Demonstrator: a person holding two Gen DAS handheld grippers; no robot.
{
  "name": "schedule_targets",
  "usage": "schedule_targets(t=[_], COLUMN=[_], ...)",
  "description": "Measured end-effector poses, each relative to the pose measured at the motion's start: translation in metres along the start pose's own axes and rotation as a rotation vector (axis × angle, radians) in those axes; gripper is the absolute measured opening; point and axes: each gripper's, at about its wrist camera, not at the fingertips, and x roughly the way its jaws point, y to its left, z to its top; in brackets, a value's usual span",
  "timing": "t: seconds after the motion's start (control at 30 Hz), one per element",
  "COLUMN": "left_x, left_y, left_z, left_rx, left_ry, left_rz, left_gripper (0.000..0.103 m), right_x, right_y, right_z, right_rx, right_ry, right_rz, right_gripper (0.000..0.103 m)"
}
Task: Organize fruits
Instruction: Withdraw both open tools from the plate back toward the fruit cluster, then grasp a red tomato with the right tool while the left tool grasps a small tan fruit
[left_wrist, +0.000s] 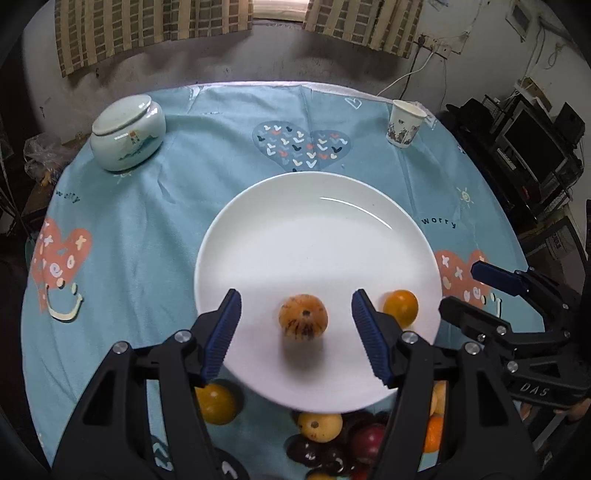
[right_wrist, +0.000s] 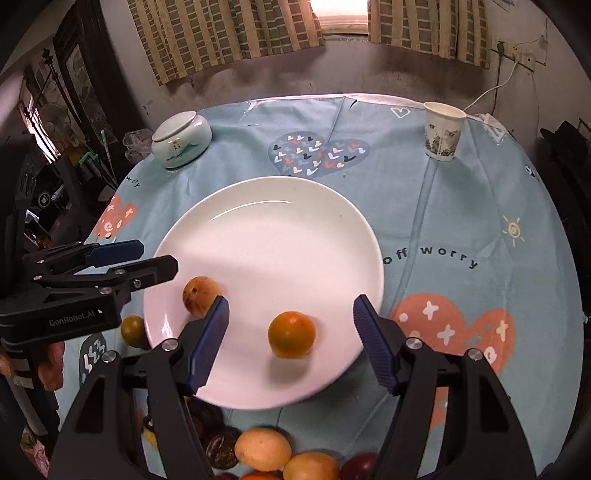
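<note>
My left gripper (left_wrist: 295, 332) stands open over the near edge of the white plate (left_wrist: 317, 236), with a speckled fruit (left_wrist: 303, 316) lying free on the plate between its fingers, pads clear of it. My right gripper (right_wrist: 290, 338) is open too, an orange fruit (right_wrist: 291, 334) sitting loose on the plate between its fingers. More fruit (right_wrist: 262, 448) lies heaped on the cloth (left_wrist: 184, 177) just before the plate.

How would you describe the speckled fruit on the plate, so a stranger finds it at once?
Find the white plate on the blue tablecloth. Two fruits lie near its close edge. The speckled fruit is dull orange with brownish streaks, unlike the smooth orange one beside it.
</note>
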Motion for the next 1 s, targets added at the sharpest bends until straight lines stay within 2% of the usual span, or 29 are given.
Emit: schedule_targets(t=[0.1,0.2,0.33,0.4,0.5,0.57,0.63,0.73,0.83,0.87,0.93,0.97,1.0], left_x=[-0.041,-0.073,-0.093,-0.094,-0.085,-0.078,-0.070,-0.057,-0.045,-0.042,-0.034,-0.032,-0.029], left_y=[0.002,0.011,0.024,0.024,0.010,-0.002,-0.010,-0.010,-0.008,-0.007,-0.007,-0.006,-0.005], left_z=[-0.026,-0.063,-0.119,-0.150,-0.190,-0.210,-0.224,-0.232,-0.237,-0.237,-0.237,-0.237,-0.237], left_rx=[0.081,0.127,0.143,0.154,0.210,0.258,0.264,0.254,0.240,0.237,0.223,0.218,0.216], left_ry=[-0.067,-0.089,-0.044,0.009,0.092,0.136,0.167,0.194,0.206,0.211,0.224,0.227,0.230], left_rz=[0.007,0.021,0.000,-0.018,-0.058,-0.079,-0.100,-0.089,-0.077,-0.073,-0.084,-0.083,-0.079], left_gripper=[0.074,0.076,0.076,0.076,0.076,0.076,0.076,0.075,0.065,0.056,0.046,0.037,0.034], right_x=[-0.032,-0.055,-0.068,-0.062,-0.048,-0.039,-0.035,-0.029,-0.023,-0.020,-0.016,-0.013,-0.011], right_y=[0.005,0.014,0.038,0.052,0.065,0.069,0.069,0.063,0.058,0.058,0.057,0.057,0.058], right_z=[-0.030,-0.078,-0.145,-0.169,-0.189,-0.195,-0.195,-0.189,-0.185,-0.183,-0.180,-0.178,-0.176], right_rx=[-0.022,-0.044,-0.074,-0.065,-0.061,-0.048,-0.028,0.009,0.042,0.050,0.058,0.064,0.067], right_ry=[-0.021,-0.006,0.051,0.107,0.168,0.185,0.183,0.185,0.191,0.188,0.179,0.176,0.169], right_rz=[0.007,0.009,0.047,0.100,0.118,0.114,0.108,0.093,0.086,0.089,0.089,0.097,0.098], right_gripper=[0.070,0.070,0.069,0.059,0.047,0.047,0.047,0.047,0.047,0.047,0.045,0.045,0.043])
